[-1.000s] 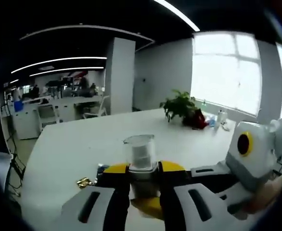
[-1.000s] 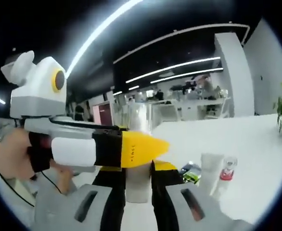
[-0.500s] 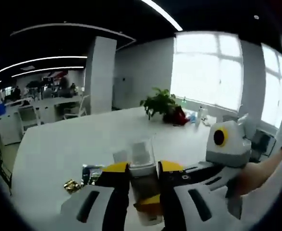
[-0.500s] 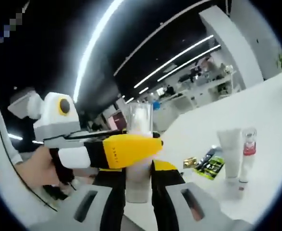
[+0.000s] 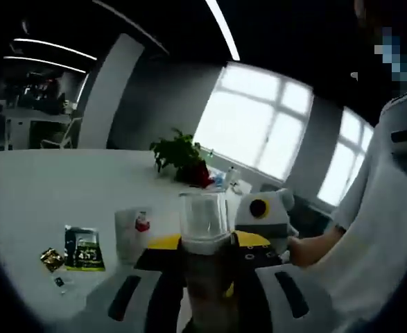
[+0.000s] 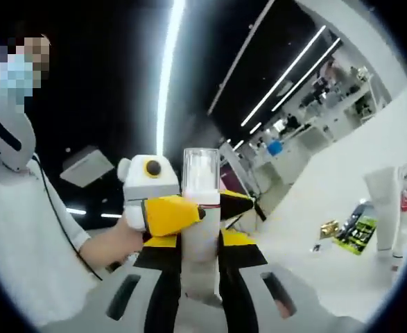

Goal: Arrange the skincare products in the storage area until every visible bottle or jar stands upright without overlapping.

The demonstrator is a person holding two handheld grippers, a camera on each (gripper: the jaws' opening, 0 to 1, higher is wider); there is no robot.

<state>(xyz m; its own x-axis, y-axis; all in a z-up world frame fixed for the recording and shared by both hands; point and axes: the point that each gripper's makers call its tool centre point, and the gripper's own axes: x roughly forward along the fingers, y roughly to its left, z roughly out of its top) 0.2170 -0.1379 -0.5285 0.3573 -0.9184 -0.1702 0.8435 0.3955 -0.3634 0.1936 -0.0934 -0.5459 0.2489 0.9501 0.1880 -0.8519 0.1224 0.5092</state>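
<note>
The bottle (image 5: 203, 229) with its clear cap was up in the air, off the white worktop (image 5: 44, 187), gripped low by the left gripper (image 5: 204, 260) and by the right gripper (image 6: 200, 253) together, both sets of fingers closed on its body. A tube (image 6: 383, 208) and a slim red-capped bottle (image 6: 404, 201) already stood upright (touching or not, I could not tell). Best to release one gripper before lowering it upright beside them, clear of the sachets (image 5: 84, 248).

one bottle (image 5: 203, 225), one tube (image 6: 383, 201), two sachets (image 5: 84, 248)
</note>
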